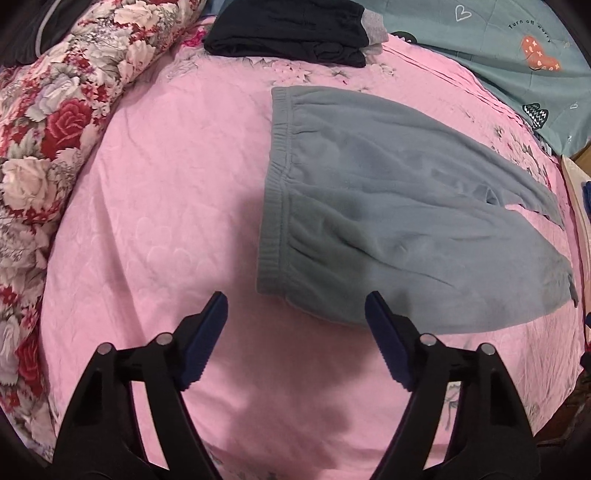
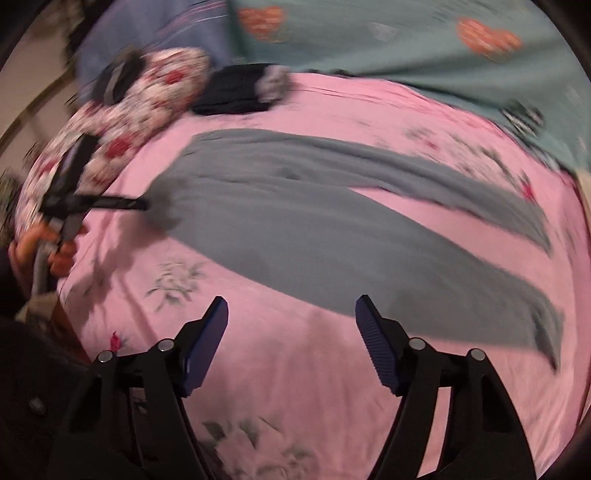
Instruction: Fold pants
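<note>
Grey-blue fleece pants (image 1: 388, 206) lie flat on the pink bedspread (image 1: 166, 221), with the elastic waistband (image 1: 275, 192) to the left and both legs running right. My left gripper (image 1: 295, 299) hovers open just in front of the waistband's near corner, with nothing between its pads. In the blurred right wrist view the pants (image 2: 314, 229) spread their two legs apart towards the right. My right gripper (image 2: 291, 299) stands open over the bedspread, at the near leg's front edge. One of the left gripper's fingers (image 2: 118, 202) reaches to the waistband there, held by a person's hand (image 2: 37, 247).
A folded dark garment (image 1: 291, 33) lies at the back of the bed. A floral quilt (image 1: 55, 129) is bunched along the left side. A teal blanket with hearts (image 1: 498, 55) covers the back right. The bed's edge runs down the right.
</note>
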The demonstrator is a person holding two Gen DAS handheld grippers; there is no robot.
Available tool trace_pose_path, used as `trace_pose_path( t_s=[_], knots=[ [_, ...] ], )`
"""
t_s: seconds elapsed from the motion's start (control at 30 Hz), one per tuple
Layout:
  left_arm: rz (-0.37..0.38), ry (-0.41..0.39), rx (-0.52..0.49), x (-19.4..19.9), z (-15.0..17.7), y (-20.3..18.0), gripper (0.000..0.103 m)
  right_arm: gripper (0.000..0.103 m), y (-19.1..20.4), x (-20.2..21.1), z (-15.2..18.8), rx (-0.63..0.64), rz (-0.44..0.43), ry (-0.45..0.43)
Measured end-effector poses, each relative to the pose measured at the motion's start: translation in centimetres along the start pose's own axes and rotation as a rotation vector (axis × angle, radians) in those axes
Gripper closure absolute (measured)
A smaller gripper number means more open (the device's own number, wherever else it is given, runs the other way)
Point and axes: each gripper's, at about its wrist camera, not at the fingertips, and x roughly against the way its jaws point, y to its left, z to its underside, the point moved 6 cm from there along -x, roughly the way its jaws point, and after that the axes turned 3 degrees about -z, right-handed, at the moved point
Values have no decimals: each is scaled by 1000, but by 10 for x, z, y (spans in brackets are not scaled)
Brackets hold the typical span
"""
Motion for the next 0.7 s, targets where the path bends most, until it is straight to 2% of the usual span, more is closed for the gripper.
trace_pose_path(
  t_s=[0.13, 0.23, 0.33, 0.4, 0.47, 0.5, 0.53, 0.6, 0.7],
  knots=[
    [54, 27, -1, -12, -3, 8, 36, 35, 33, -45, -21, 91, -57, 38],
    [124, 57, -36, -19, -1, 2, 49, 37, 48, -83, -26, 134, -72, 106],
    [152, 62, -85, -23, 1, -4, 52, 38, 57, -110, -29, 162, -60, 156],
    [163, 54, -100, -24, -1, -3, 59, 38, 59, -122, -31, 177, -45, 175],
    [183, 55, -95, -25, -4, 1, 70, 40, 59, -131, -32, 176, -29, 193],
    [199, 59, -88, -26, -5, 3, 78, 42, 59, -137, -32, 173, -23, 205],
    [215, 63, -80, -27, -6, 4, 83, 49, 58, -142, -31, 164, -13, 219],
    [230, 68, -84, -28, -6, 4, 84, 54, 59, -142, -33, 165, 15, 201],
    [226, 56, -114, -27, -4, 2, 84, 78, 57, -142, -36, 138, 34, 196]
  ],
)
